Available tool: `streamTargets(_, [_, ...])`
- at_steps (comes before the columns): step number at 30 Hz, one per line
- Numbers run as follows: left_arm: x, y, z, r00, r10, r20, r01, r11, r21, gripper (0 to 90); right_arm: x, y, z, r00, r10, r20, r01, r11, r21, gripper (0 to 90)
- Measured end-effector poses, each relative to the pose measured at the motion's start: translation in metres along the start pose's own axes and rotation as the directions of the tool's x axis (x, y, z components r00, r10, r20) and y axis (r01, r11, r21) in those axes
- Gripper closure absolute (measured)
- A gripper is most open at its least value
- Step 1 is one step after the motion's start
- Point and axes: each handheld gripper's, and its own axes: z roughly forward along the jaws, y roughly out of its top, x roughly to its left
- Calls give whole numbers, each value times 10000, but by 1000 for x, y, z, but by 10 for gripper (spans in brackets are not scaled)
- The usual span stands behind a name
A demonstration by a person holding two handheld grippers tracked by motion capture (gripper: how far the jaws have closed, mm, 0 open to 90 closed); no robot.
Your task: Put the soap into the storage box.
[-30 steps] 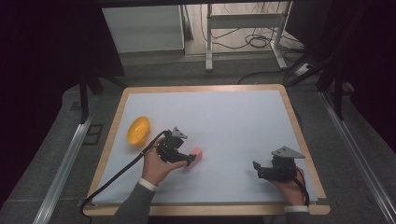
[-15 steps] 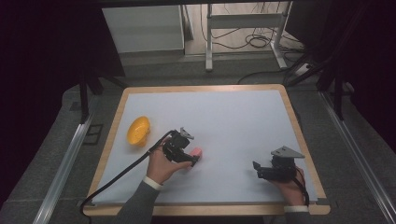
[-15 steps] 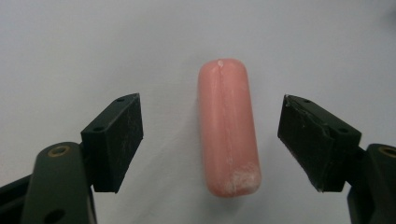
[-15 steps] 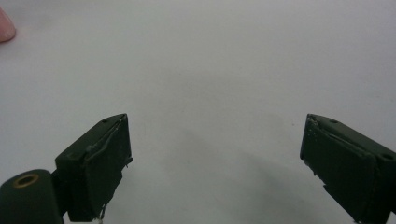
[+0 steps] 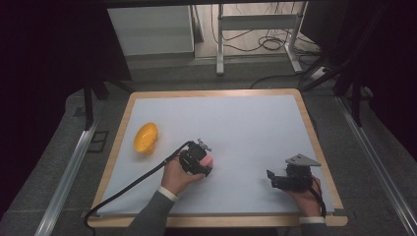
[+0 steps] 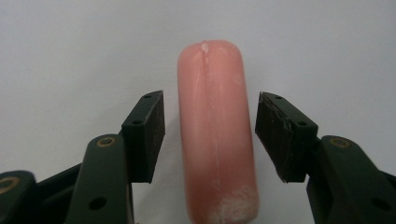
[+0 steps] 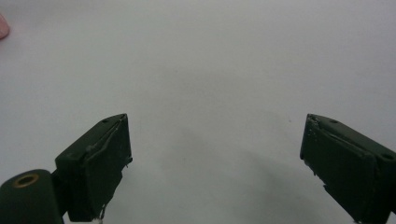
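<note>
Nowhere is any writing legible. On the white desk (image 5: 246, 123), a pink sausage (image 6: 215, 135) lies between the left gripper (image 6: 210, 135)'s spread fingers, small gaps either side. An orange bowl (image 5: 146, 137) sits far-left, contents unclear. At near right, the right gripper (image 7: 215, 163) rests with fingers wide. Cables trail across the floor (image 5: 255, 42) beyond.

Beyond the left gripper (image 5: 205, 164), a wood-rimmed white table (image 5: 255, 128); farther off, grey floor (image 5: 162, 69), a white cabinet (image 5: 150, 29), metal frame legs (image 5: 220, 44), tangled cables (image 5: 268, 42), dark surroundings
</note>
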Motion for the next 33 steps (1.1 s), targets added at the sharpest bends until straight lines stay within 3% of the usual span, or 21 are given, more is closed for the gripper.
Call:
streamTargets(10, [-2, -1, 6, 10000, -31, -61, 32, 10000, 4, 595, -2, -1, -1, 10000, 42, -4, -42, 10000, -37, 84])
streamTargets(16, [-1, -1, 4, 10000, 7, 38, -7, 10000, 26, 601, -2, -1, -2, 10000, 46, -10, -46, 10000, -46, 84])
streamTargets(21, [1, -1, -4, 10000, 10, 93, -7, 9996, -281, 602, -3, -1, -2, 10000, 43, 41, -42, 10000, -64, 84])
streamTargets(24, [7, -2, -15, 9998, -147, 132, 155, 9980, -607, 602, -3, -1, -2, 10000, 47, 83, -46, 10000, -67, 84])
streamTargets(33, [22, -12, -28, 9992, -405, 20, 406, 9961, -785, 602, -2, -1, -2, 9999, -3, 163, 4, 9999, -121, 84])
